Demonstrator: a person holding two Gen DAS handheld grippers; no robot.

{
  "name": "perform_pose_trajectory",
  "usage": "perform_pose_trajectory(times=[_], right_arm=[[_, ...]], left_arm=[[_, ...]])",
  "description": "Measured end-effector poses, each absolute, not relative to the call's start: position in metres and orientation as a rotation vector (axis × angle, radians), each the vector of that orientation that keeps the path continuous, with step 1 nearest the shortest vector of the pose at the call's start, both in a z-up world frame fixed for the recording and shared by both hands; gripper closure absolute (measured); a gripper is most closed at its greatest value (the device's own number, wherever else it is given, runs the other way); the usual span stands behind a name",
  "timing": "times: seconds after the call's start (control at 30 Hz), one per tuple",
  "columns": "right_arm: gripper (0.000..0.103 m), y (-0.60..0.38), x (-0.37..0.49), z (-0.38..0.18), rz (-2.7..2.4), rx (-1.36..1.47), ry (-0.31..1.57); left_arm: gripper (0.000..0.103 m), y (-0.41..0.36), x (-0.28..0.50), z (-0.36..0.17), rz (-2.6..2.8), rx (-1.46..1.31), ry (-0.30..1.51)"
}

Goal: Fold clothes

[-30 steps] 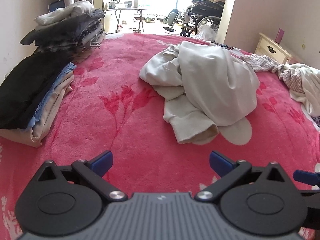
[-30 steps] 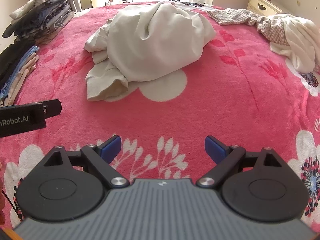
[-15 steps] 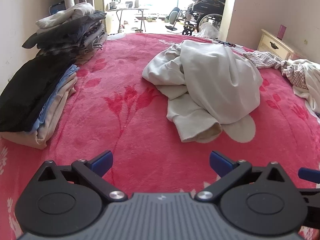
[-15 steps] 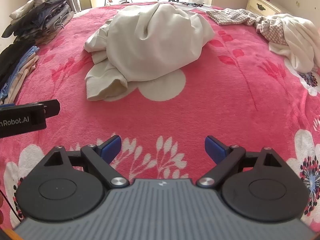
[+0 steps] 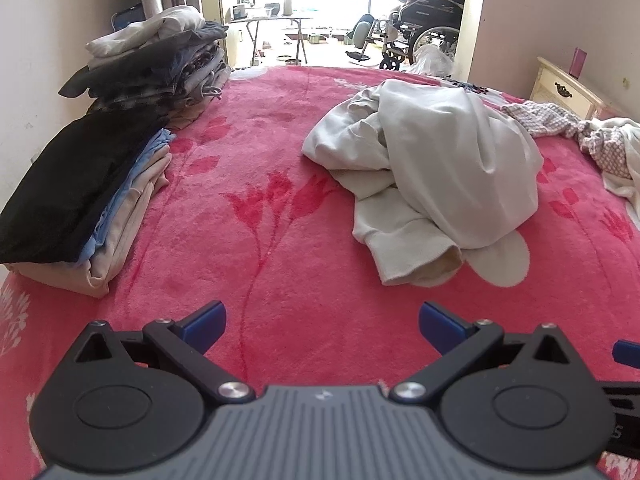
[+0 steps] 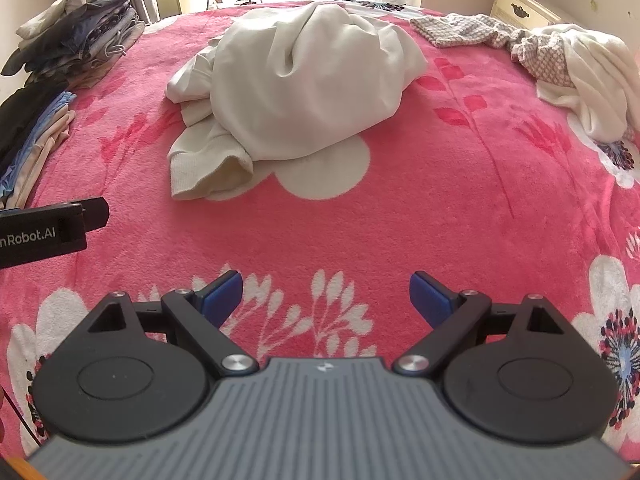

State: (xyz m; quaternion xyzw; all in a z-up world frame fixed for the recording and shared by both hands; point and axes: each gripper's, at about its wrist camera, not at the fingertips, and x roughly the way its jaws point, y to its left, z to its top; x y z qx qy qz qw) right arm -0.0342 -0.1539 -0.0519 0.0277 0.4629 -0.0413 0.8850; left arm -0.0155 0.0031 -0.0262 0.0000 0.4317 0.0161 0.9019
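Observation:
A crumpled cream sweatshirt [image 5: 436, 168] lies in a heap in the middle of the pink flowered bed cover [image 5: 260, 208]; it also shows in the right wrist view [image 6: 296, 88], with a ribbed cuff [image 6: 208, 168] nearest me. My left gripper [image 5: 322, 324] is open and empty, hovering over the cover short of the heap. My right gripper [image 6: 326, 294] is open and empty, also short of the heap. The left gripper's body [image 6: 44, 232] shows at the left edge of the right wrist view.
Folded stacks lie along the left wall: a black-topped pile [image 5: 76, 196] and a taller dark pile [image 5: 160, 68]. A checked garment [image 6: 496, 36] and a white one [image 6: 592, 76] lie at the right. A nightstand [image 5: 568, 88] stands beyond; a doorway with a wheelchair [image 5: 424, 28] is behind.
The left wrist view has shifted slightly, so the sweatshirt sits a little further right and higher. The right gripper has hardly moved. Both stay open.

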Motion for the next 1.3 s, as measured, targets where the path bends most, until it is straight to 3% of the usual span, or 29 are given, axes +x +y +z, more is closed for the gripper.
perform_pose_trajectory(times=[1.3], right_arm=[[0.012, -0.156, -0.03, -0.062, -0.065, 0.055, 0.975]], left_arm=[[0.0, -0.001, -0.006, -0.039, -0.022, 0.026, 0.9]])
